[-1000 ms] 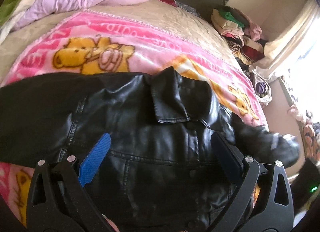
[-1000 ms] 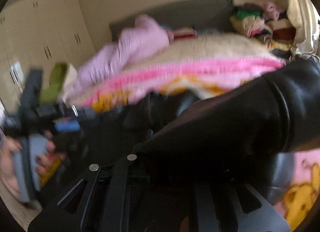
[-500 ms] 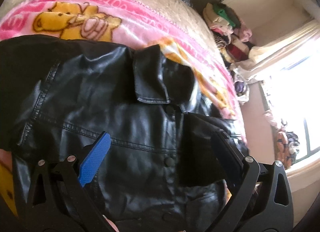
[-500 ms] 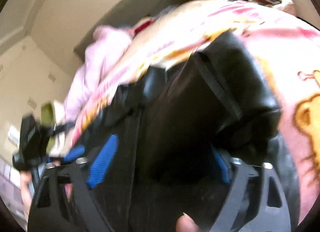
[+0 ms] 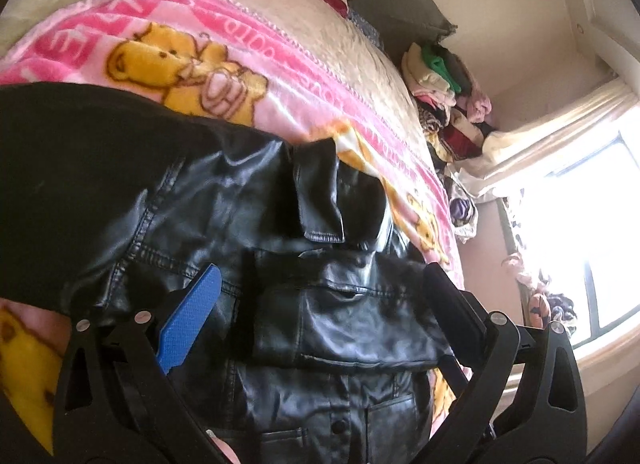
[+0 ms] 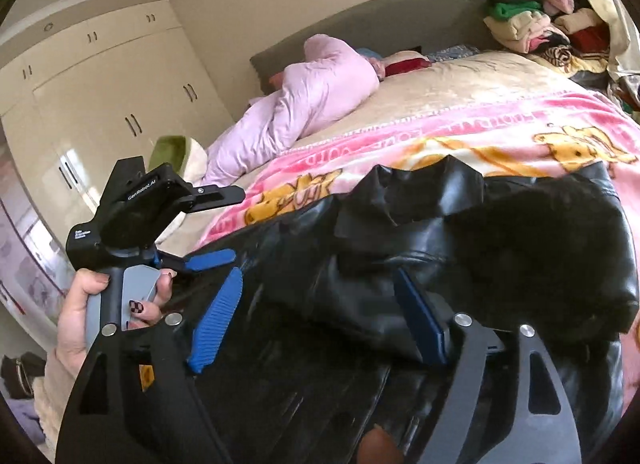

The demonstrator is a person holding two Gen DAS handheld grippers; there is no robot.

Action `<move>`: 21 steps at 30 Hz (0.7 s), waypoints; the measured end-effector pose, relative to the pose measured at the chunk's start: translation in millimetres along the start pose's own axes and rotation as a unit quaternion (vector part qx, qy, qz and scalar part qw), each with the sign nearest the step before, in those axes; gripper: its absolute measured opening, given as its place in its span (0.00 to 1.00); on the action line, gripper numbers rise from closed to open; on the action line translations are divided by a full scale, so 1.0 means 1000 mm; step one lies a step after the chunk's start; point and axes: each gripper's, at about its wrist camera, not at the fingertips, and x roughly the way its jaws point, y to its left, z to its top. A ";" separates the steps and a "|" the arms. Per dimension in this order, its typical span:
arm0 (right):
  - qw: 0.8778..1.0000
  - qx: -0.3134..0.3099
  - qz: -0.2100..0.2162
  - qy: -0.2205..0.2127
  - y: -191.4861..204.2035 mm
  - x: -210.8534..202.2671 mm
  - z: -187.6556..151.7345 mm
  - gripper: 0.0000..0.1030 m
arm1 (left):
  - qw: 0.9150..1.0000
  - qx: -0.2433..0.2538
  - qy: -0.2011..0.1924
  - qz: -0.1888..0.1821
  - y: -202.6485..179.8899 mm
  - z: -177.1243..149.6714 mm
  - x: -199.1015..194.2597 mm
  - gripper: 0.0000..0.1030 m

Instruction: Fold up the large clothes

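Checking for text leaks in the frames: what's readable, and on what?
"GenRobot.AI": on the left gripper, on its black top block.
Small white label lower on that block: too small to read.
Pink lettering on the bear blanket: runs along the border, partly "LOVE", rest warped, unreadable.
Black jacket: no text.

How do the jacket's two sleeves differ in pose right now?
The right sleeve is folded in across the black leather jacket's front, while the left sleeve lies spread outward over the pink bear blanket. The right sleeve sits between the left gripper's open jaws; the left sleeve lies beyond them. Both are the same black.
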 end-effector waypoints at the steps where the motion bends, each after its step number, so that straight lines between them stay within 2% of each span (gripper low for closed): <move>1: 1.000 0.008 -0.004 0.000 -0.006 -0.003 -0.002 0.77 | 1.000 0.000 0.005 0.002 0.001 -0.001 0.003 0.91; 5: 0.998 0.040 -0.040 -0.007 -0.026 -0.020 -0.013 0.77 | 0.999 0.017 0.031 0.023 -0.002 -0.011 0.022 0.91; 7: 0.997 0.045 -0.054 -0.014 -0.038 -0.025 -0.017 0.77 | 0.999 0.014 0.037 0.011 -0.001 -0.013 0.030 0.89; 9: 0.997 0.047 -0.062 -0.019 -0.042 -0.031 -0.019 0.77 | 0.999 0.009 0.044 0.006 0.002 -0.016 0.039 0.81; 12: 0.996 0.063 -0.062 -0.028 -0.053 -0.042 -0.021 0.77 | 0.998 -0.002 0.061 0.023 0.009 -0.020 0.056 0.81; 14: 0.995 0.075 -0.063 -0.034 -0.060 -0.046 -0.022 0.77 | 0.998 -0.014 0.065 0.008 0.012 -0.023 0.065 0.80; 16: 0.993 0.089 -0.068 -0.039 -0.068 -0.052 -0.022 0.77 | 0.998 -0.017 0.066 -0.015 0.008 -0.024 0.072 0.67; 17: 0.992 0.094 -0.070 -0.042 -0.072 -0.054 -0.022 0.77 | 0.998 -0.015 0.066 -0.019 0.006 -0.025 0.074 0.50; 19: 0.991 0.102 -0.076 -0.047 -0.077 -0.060 -0.022 0.77 | 0.998 0.013 0.058 0.014 -0.003 -0.029 0.079 0.32; 20: 0.990 0.104 -0.080 -0.049 -0.079 -0.063 -0.021 0.77 | 0.998 0.023 0.054 0.025 -0.006 -0.030 0.080 0.11; 21: 0.989 0.108 -0.084 -0.052 -0.082 -0.065 -0.021 0.77 | 0.998 0.032 0.050 0.031 -0.010 -0.032 0.080 0.07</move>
